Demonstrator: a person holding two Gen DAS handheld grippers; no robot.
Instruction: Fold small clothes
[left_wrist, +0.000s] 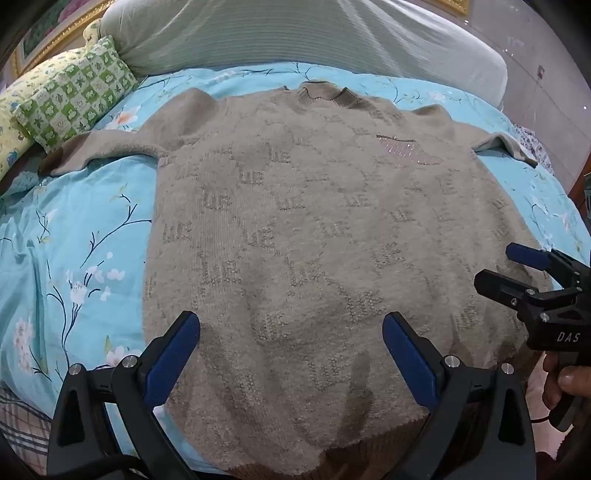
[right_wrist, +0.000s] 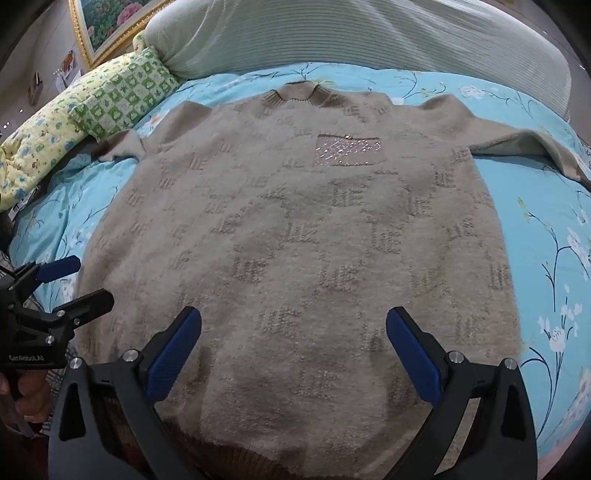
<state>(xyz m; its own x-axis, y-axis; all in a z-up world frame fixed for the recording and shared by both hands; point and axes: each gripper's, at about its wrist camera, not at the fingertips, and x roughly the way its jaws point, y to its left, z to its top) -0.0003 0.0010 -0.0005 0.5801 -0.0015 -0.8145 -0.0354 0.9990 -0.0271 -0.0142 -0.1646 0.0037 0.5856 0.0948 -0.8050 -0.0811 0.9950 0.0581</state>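
Bed with blue floral sheet carries a beige knit sweater, spread flat, collar toward the headboard edge, hem at the near edge. Green checked pillow sits at the far left corner. Left hand-held gripper and right hand-held gripper both spread wide above the hem, nothing pinched.

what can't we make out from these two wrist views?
- Sweater hem: in both wrist views it is partly hidden behind each camera's own gripper and cut off by the bottom edge.
- Left sleeve cuff: in shadow beside the green checked pillow in the left wrist view; its end is unclear.
- Right sleeve end: runs to the fisheye edge in the right wrist view.
- Knit lettering: too blurred to read in either view.
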